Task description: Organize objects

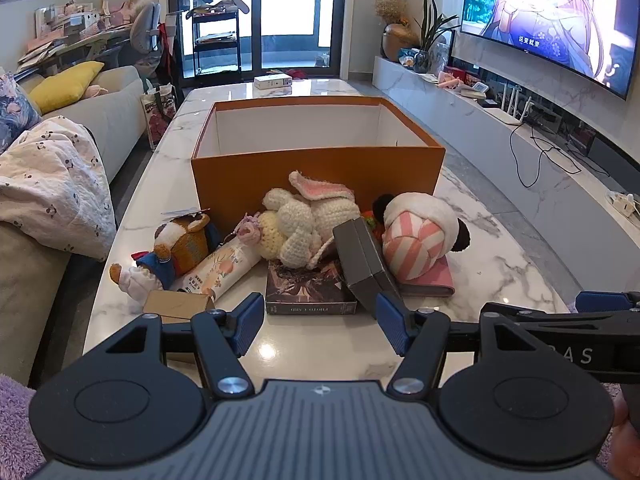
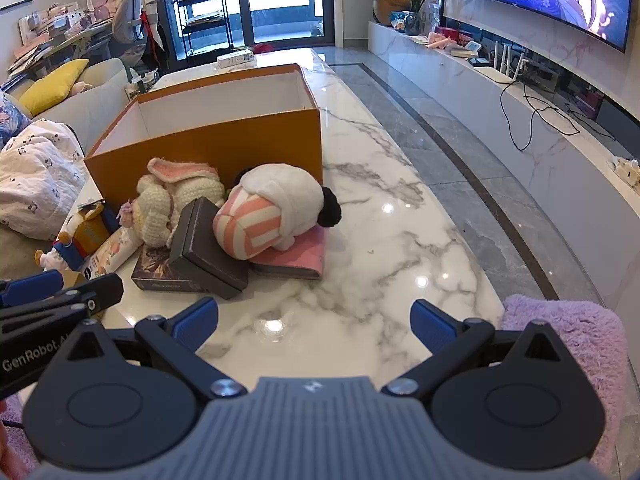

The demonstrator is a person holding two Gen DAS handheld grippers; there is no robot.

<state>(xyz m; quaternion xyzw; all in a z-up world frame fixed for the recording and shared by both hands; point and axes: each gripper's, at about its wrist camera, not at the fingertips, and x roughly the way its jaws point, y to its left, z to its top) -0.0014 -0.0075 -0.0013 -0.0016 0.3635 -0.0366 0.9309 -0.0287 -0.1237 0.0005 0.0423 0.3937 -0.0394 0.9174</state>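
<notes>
An open orange box stands on the marble table, its inside bare as far as I see. In front of it lies a pile: a cream crochet bunny, a pink-striped plush on a pink notebook, a grey box leaning on a dark card box, a floral tube, a bear toy and a small brown box. My left gripper is open just before the pile. My right gripper is open over bare table to the right.
A sofa with a panda blanket and yellow cushion runs along the left. A white carton sits at the table's far end. A TV and low marble console line the right wall. A purple fluffy cloth lies at the near right.
</notes>
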